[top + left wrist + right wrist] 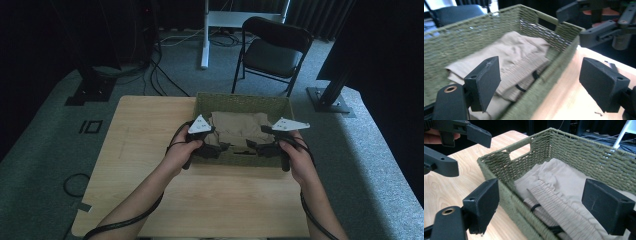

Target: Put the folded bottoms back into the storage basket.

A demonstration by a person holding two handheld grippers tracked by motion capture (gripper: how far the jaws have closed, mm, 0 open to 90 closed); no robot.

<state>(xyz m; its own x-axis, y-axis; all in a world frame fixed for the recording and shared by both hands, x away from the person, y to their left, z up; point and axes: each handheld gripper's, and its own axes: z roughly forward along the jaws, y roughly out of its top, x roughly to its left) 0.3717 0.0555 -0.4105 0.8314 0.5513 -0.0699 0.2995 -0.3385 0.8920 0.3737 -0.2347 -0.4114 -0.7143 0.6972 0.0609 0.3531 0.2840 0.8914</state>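
A green woven basket (240, 102) stands at the far middle of the wooden table (150, 135) and holds a folded beige garment (239, 129) with a gathered waistband and a black cord. My left gripper (217, 149) is open at the left of the basket's near wall. In the left gripper view, the left gripper (539, 82) straddles that wall of the basket (474, 35), one jaw above the garment (519, 52). My right gripper (256, 147) is open further right. It (541, 205) straddles the same wall of the basket (584, 152), one jaw over the garment (564, 185).
A black folding chair (275, 50) stands on the carpet behind the basket, beside a white desk leg (205, 35). Black stand bases (330, 97) and cables (160, 75) lie on the floor around the table. Bare tabletop (210, 200) stretches between my forearms.
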